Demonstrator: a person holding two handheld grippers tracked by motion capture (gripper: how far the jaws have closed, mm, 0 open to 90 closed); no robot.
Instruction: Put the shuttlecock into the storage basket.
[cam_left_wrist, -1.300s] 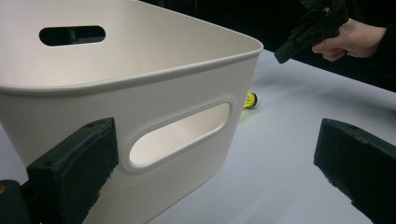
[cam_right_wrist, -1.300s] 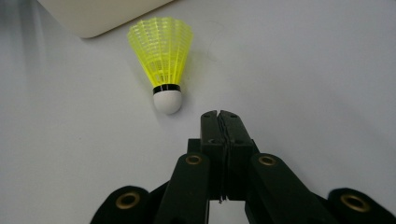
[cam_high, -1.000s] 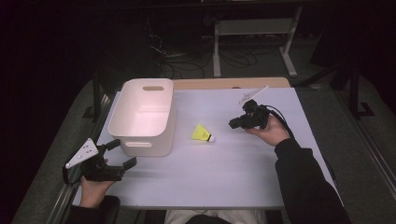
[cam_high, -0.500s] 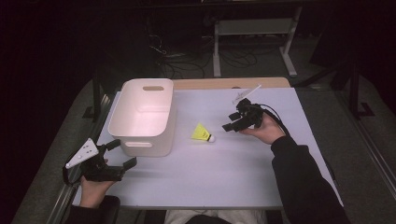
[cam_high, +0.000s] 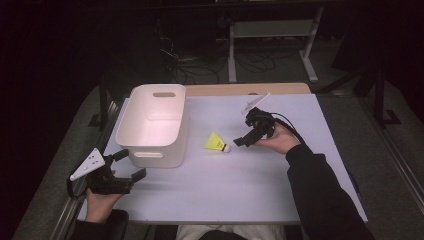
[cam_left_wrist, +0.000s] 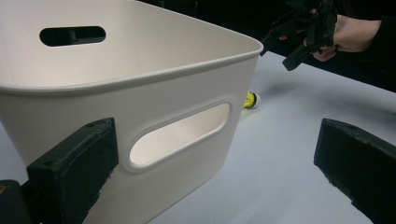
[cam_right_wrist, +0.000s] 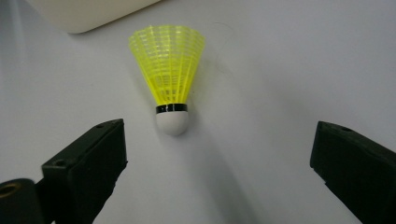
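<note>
A yellow shuttlecock (cam_high: 216, 143) (cam_right_wrist: 171, 84) with a white cork tip lies on its side on the white table, just right of the white bin (cam_high: 155, 122). My right gripper (cam_high: 241, 141) (cam_right_wrist: 215, 163) hovers just right of it, pointing at the cork; its jaws have just been opening and stand wide apart with nothing between them. In the right gripper view the cork lies a little ahead of the fingertips. My left gripper (cam_high: 131, 165) (cam_left_wrist: 219, 172) rests open at the table's near left corner, facing the bin's handle slot (cam_left_wrist: 180, 135).
The bin (cam_left_wrist: 140, 70) looks empty. The white table top (cam_high: 260, 185) has free room in front and to the right. A wooden strip (cam_high: 245, 89) runs along the far edge. Cables and a metal stand (cam_high: 270, 45) sit on the dark floor beyond.
The right hand has moved left toward the shuttlecock and its jaws have spread open. The left hand, the bin and the shuttlecock have stayed put.
</note>
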